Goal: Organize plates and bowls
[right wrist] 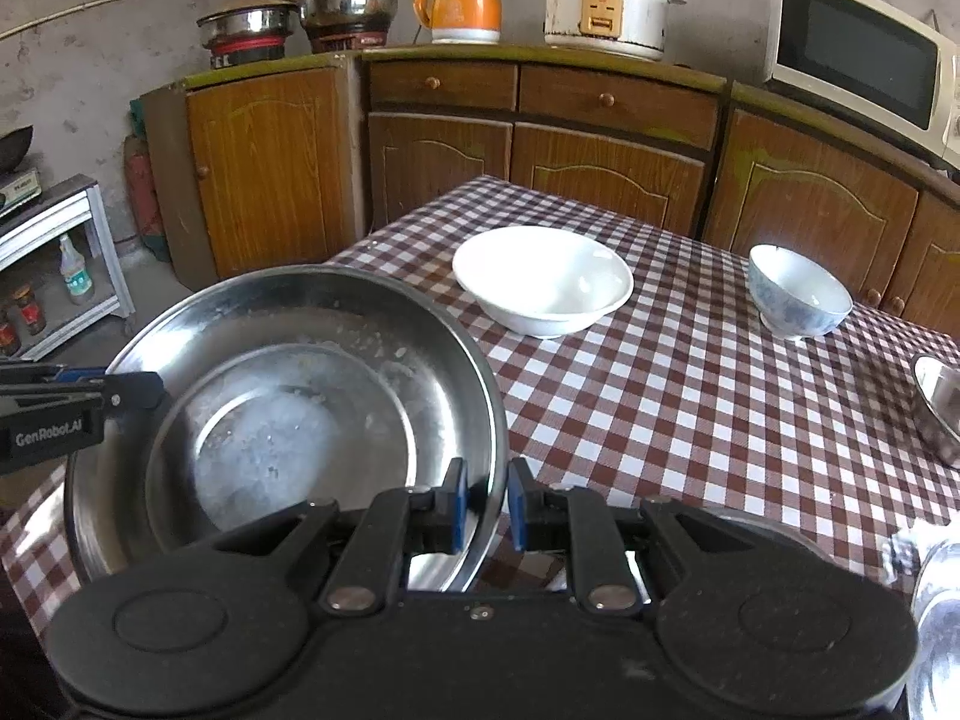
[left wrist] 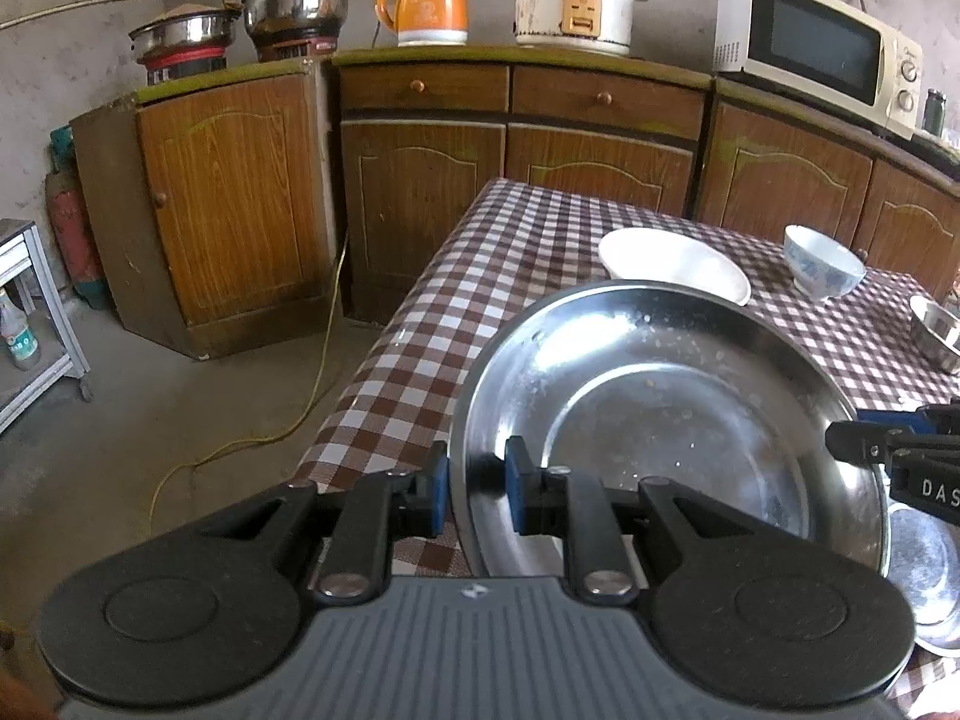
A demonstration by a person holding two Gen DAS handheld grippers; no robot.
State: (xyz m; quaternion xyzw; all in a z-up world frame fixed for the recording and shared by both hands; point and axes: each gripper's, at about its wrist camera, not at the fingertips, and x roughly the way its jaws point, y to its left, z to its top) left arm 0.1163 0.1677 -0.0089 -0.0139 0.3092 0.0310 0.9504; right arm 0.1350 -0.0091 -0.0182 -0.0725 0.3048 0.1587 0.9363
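Both tools [left wrist: 471, 483] [right wrist: 486, 501] clamped on steel plate [left wrist: 672, 408]

a table [right wrist: 678, 420] under a brown-and-white checked cloth carries a wide white bowl [right wrist: 543, 279], a small blue-patterned bowl [right wrist: 798, 300] well apart from it, and what looks like a steel bowl [right wrist: 942, 408] at the right edge.

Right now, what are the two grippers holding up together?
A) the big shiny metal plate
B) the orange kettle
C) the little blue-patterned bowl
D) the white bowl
A: the left gripper and the right gripper are each shut on opposite edges of the big shiny metal plate, while the white bowl and the little blue-patterned bowl sit on the checkered table.
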